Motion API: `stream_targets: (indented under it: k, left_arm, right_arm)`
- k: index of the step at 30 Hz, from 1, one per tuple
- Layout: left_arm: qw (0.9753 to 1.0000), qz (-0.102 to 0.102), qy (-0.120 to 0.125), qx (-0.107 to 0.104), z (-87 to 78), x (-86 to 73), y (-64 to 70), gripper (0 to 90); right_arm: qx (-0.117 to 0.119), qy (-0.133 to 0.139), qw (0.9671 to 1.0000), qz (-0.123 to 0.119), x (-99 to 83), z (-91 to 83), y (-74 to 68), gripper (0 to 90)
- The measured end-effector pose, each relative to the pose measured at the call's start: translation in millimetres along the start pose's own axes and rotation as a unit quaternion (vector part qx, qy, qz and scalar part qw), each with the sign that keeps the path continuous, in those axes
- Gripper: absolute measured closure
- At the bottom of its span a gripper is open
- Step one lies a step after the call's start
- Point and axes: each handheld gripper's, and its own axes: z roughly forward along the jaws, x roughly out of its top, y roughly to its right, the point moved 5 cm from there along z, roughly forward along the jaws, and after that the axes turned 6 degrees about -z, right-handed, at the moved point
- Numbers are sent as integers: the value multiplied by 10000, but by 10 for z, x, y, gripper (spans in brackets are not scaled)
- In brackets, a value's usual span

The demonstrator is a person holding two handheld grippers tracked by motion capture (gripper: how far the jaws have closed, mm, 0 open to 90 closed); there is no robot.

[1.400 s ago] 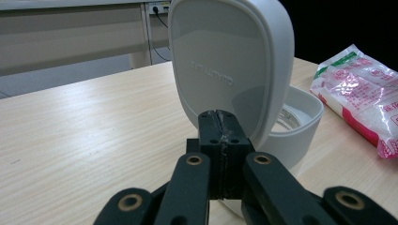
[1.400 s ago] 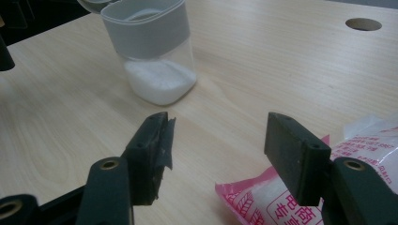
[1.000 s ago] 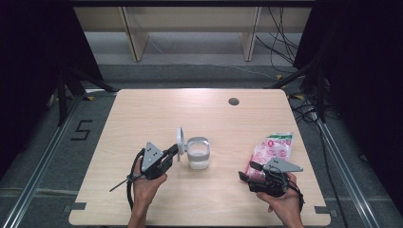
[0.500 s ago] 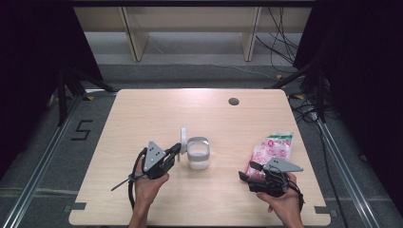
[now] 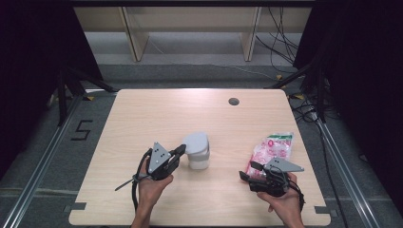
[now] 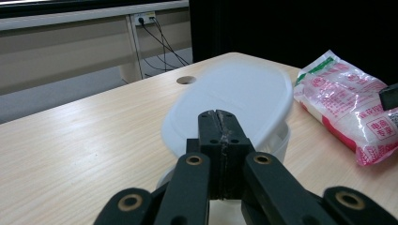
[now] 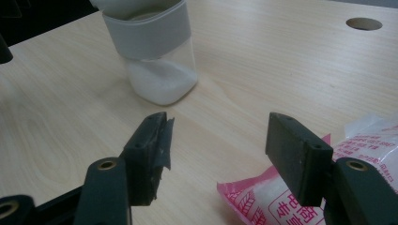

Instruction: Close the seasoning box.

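Pale wood-grain table (image 5: pixel 157 114), 1 round cable hole (image 5: pixel 233 101) | grey floor, dark curtains | left claw (image 6: pixel 219 123) pinching white plastic lid (image 6: pixel 244 93) tilted over clear container (image 5: pixel 198 160) | right claw (image 7: pixel 216 140) wide, beside pink bag (image 5: pixel 272 148)

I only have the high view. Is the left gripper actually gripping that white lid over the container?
Observer: Yes. Seen from its own camera, the left gripper is shut on the near edge of the lid, which tilts over the container.
Operator: What's inside the container?
Observer: White granules fill its lower part, seen through the clear wall.
Operator: And the right gripper?
Observer: The right gripper is open and holds nothing; a corner of the pink bag lies by its fingers.
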Motion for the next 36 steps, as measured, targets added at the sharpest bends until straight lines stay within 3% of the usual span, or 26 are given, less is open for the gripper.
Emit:
stream_targets:
  k: [1,4,6,7,14,23,34,36]
  left_arm:
    - [10000,10,-8,-18,-2,1,4,893]
    - [10000,9,0,-34,-6,6,4,892]
    - [10000,-31,6,-64,-13,8,1,888]
    - [9999,-67,23,-84,-18,10,-2,888]
    - [9999,-107,48,-110,-61,12,-36,854]
    - [9997,-206,-3,-126,-109,-28,-72,669]
    - [9995,-274,-90,-94,-158,-75,-109,536]
    - [9996,-257,-108,-109,-171,-91,-105,511]
  right_arm:
    - [48,-10,9999,104,-4,2,-11,404]
    - [48,4,9999,88,-2,3,-11,404]
    - [102,-48,9995,278,-9,2,-50,404]
    - [50,29,9998,179,-5,7,-33,404]
    - [53,32,9998,180,-3,6,-35,404]
    - [49,85,9998,155,-3,10,-33,403]
    - [42,14,9999,120,-13,1,-26,402]
    - [68,-37,10000,20,-23,-4,-16,402]
